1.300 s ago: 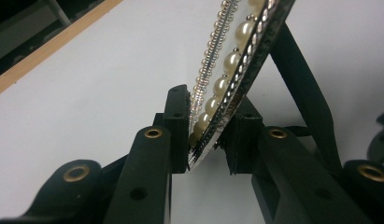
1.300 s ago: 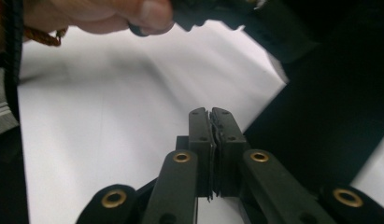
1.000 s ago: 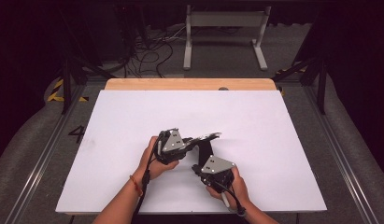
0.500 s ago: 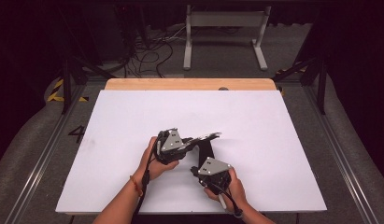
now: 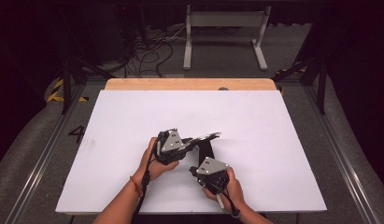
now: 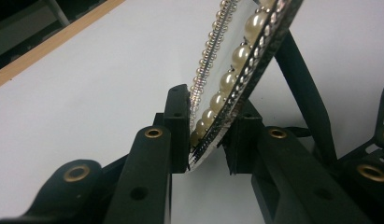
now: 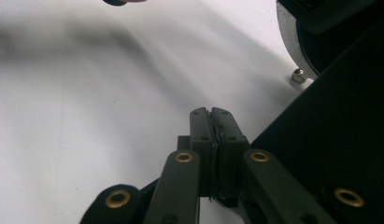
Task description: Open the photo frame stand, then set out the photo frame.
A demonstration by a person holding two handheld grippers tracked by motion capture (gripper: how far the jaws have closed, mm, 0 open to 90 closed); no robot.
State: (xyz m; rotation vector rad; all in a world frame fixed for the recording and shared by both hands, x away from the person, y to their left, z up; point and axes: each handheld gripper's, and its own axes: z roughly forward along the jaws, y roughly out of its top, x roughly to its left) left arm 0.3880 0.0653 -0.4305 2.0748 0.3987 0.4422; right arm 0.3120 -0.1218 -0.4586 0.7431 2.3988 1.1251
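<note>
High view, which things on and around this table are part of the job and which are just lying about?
In the job:
pearl-rimmed mirror, clamped in the left tongs
black stand
right tongs, closed

Lying about:
cables on the floor
metal frame behind the table

1. My right gripper [image 5: 198, 169] has slid a little toward 9 o'clock on the high view. A second ago it sat slightly further toward 3 o'clock on the white table [image 5: 283, 140].
2. My right hand [image 5: 228, 189] has gone with it, so the knuckles and the trailing cable now lie a touch nearer the table's middle line.
3. That drift has narrowed the gap between my two grippers. The right one now sits more squarely at 6 o'clock of the pearl-rimmed mirror [image 5: 206, 137] that my left gripper [image 5: 192, 141] clamps.
</note>
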